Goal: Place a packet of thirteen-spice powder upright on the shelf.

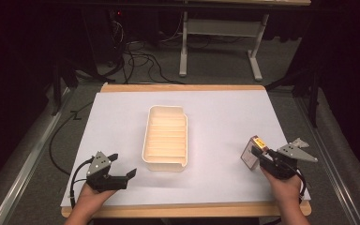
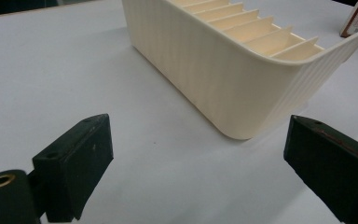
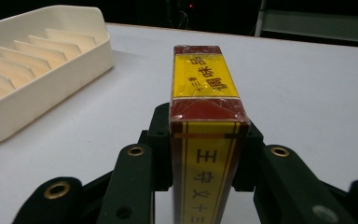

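A cream slotted tray (image 1: 165, 138) with several dividers lies mid-table. My left gripper (image 1: 124, 169) rests at the front left, open and holding nothing; its two black jaws stand wide apart in the left gripper view, with the tray's corner (image 2: 242, 102) just beyond them. At the front right, my right gripper (image 1: 258, 157) is shut on a small red and yellow box (image 1: 253, 151) wrapped in clear film. In the right gripper view the box (image 3: 207, 121) stands on edge between the jaws, and the tray (image 3: 37, 70) lies off to the left.
White paper (image 1: 215, 112) covers a wooden table (image 1: 183, 87). Beyond the far edge the floor holds cables (image 1: 140, 61) and the legs of a grey table frame (image 1: 183, 47). Open paper surrounds the tray on all sides.
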